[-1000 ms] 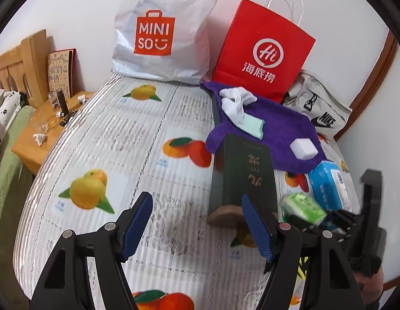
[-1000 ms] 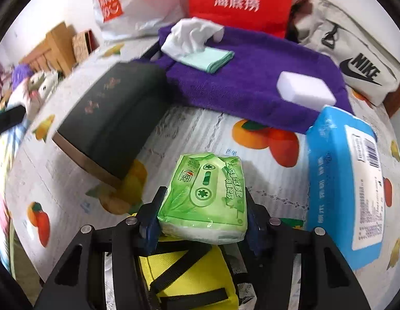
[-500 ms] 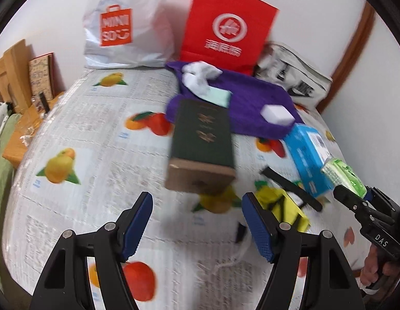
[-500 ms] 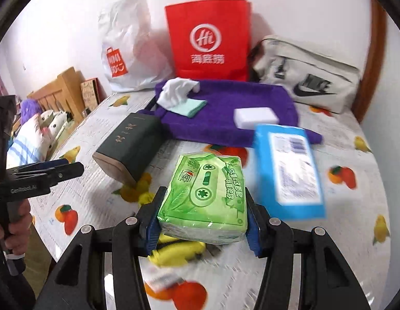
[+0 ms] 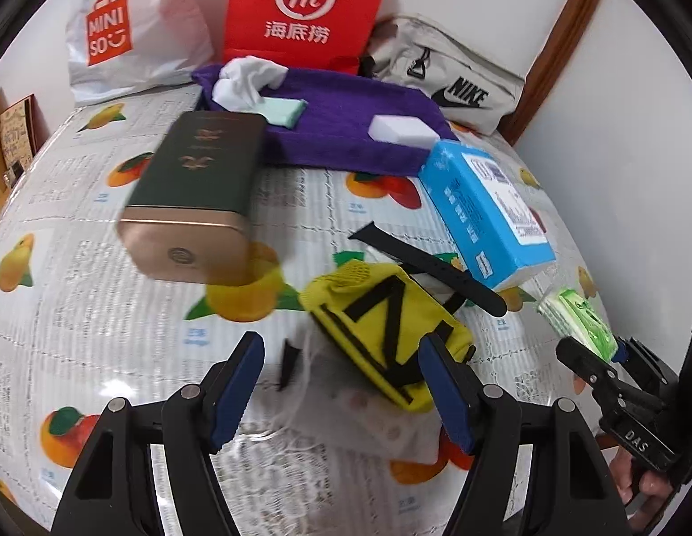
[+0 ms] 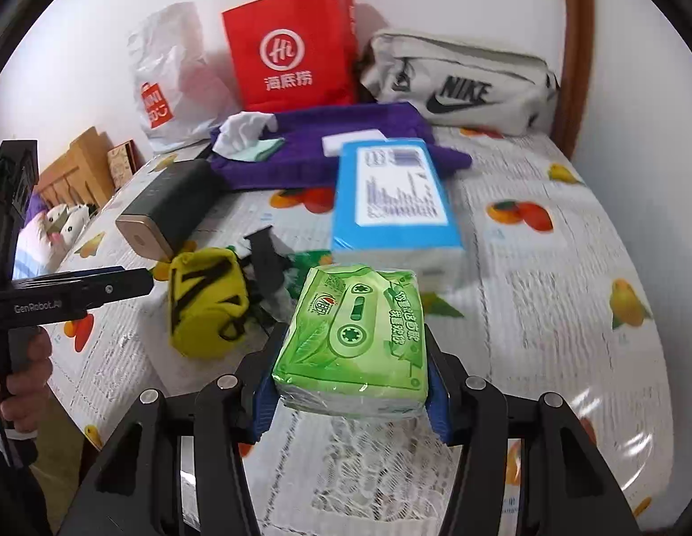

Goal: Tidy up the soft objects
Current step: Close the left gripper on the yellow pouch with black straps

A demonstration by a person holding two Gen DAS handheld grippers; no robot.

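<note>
Swung left gripper point(image 5: 341, 384) over toward yellow pouch point(image 5: 386, 330), jaws apart, empty. Carried green tissue pack point(image 6: 352, 344) clamped in right gripper point(image 6: 350, 384), lifted above bed point(image 6: 547, 312). Mid-transfer, probably; next needed a drop spot, likely purple towel point(image 6: 346, 143).

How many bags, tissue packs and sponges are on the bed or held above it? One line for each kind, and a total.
Bags: 3 (MINISO bag, red bag, Nike bag)
Tissue packs: 2 (blue pack, green pack)
Sponges: 1 (white sponge)
Total: 6
</note>
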